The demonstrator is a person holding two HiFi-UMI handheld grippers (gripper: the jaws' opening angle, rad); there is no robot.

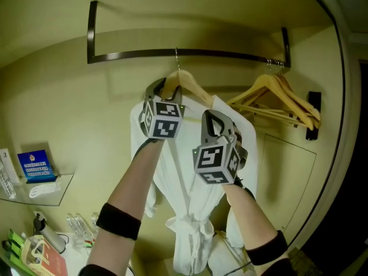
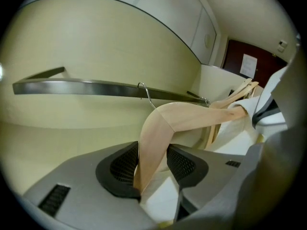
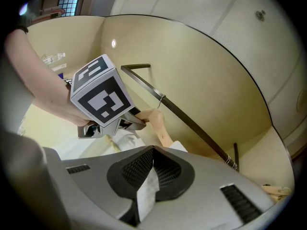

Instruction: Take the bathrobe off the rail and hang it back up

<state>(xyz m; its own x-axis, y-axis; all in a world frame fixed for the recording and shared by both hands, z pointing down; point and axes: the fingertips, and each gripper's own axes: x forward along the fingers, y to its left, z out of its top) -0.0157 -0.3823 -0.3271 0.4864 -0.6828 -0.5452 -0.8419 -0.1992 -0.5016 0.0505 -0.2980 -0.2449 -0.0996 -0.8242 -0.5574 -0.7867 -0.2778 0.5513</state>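
A white bathrobe (image 1: pixel 184 177) hangs on a wooden hanger (image 1: pixel 192 85), and the hanger's wire hook (image 1: pixel 177 55) sits at the dark metal rail (image 1: pixel 230 54). My left gripper (image 1: pixel 165 94) is shut on the hanger's left arm; in the left gripper view the wood (image 2: pixel 153 143) runs between the pads, with the hook (image 2: pixel 143 86) at the rail (image 2: pixel 86 86). My right gripper (image 1: pixel 221 122) is at the robe's right shoulder. A fold of white cloth (image 3: pixel 148 188) is pinched in its shut jaws (image 3: pixel 152 169), and the rail (image 3: pixel 192 123) runs above.
Spare wooden hangers (image 1: pixel 282 99) hang at the rail's right end. A glass shelf (image 1: pixel 57 197) with a blue card (image 1: pixel 35 164) is low on the left, with small bottles (image 1: pixel 80 226) below it. The cream wall is close behind the rail.
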